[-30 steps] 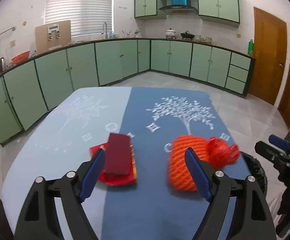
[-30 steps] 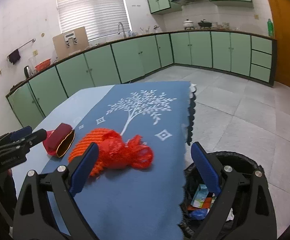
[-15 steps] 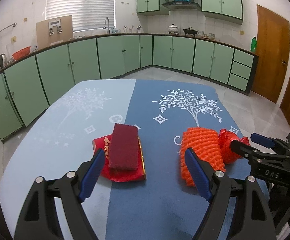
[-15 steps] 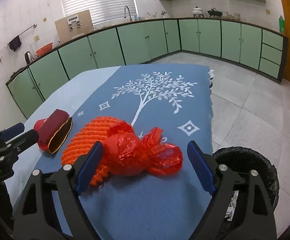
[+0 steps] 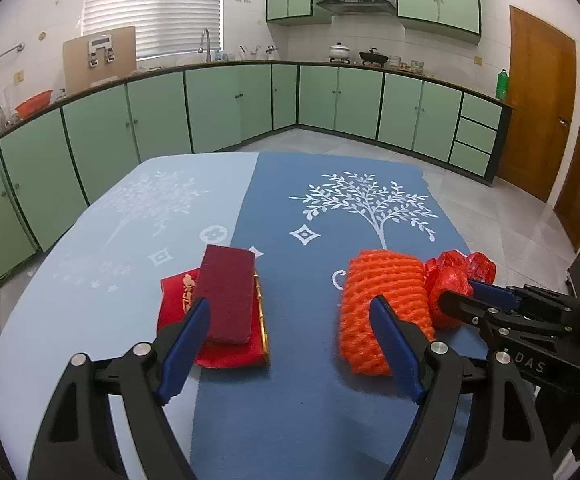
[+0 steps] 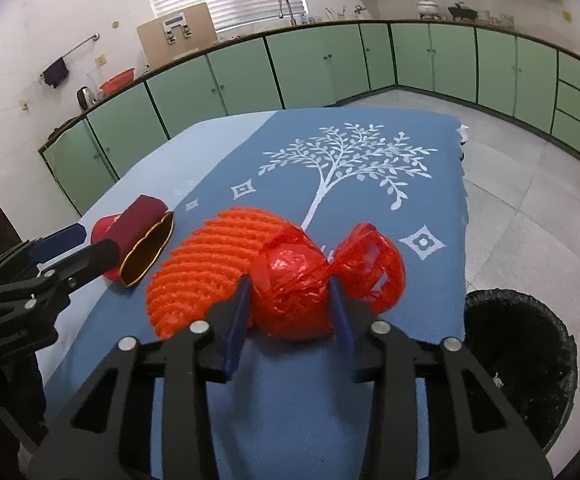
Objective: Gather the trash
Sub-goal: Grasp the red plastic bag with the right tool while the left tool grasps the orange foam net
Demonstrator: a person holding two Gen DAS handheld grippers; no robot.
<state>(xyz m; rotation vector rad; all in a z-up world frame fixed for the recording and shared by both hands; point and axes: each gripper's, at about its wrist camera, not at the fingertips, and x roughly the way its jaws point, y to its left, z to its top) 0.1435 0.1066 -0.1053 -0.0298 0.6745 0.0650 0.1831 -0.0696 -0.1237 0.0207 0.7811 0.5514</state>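
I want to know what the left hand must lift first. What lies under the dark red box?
A flat red packet with gold print lies under the dark red box, beside a gold-edged piece. Whatever lies beneath the box's middle is covered.

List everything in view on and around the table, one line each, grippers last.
Red cellophane wrapper: one, shiny red, twisted at one end, on the dark blue cloth between the right fingers.
Orange foam net: one, orange, lying against the wrapper.
Red box: one, dark red lid over a bright red, gold-edged base, at the seam of the two cloths.
Tablecloth: one, dark blue and pale blue halves, white tree prints.
Bin: one, black liner, on the floor beside the table.
Left gripper: open, over bare cloth.
Right gripper: fingers closing on the wrapper.
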